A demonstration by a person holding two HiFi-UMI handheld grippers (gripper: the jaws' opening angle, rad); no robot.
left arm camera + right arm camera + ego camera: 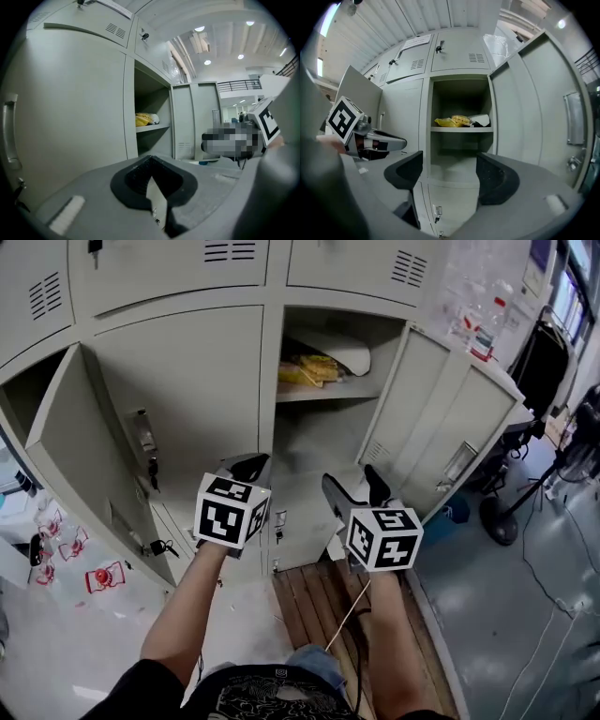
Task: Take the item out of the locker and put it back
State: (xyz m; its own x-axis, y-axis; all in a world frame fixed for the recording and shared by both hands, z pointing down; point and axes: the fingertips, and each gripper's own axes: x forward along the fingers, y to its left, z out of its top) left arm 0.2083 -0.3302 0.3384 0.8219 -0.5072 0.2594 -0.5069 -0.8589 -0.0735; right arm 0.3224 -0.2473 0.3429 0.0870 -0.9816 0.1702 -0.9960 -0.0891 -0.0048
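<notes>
Your left gripper (149,176) is clenched, ribbed black pads (133,179) meeting on nothing; your right gripper (450,171) gapes, empty. At twelve o'clock, the crinkly yellow packet (453,122) lies on the shelf (461,130) of the grey metal locker (534,103). Only the head view shows wooden slats (309,601) at six.

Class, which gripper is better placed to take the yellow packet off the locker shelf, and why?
Likely right. The right gripper faces the open compartment, jaws apart, yellow packet straight ahead. The left gripper is shut, left of the opening.
</notes>
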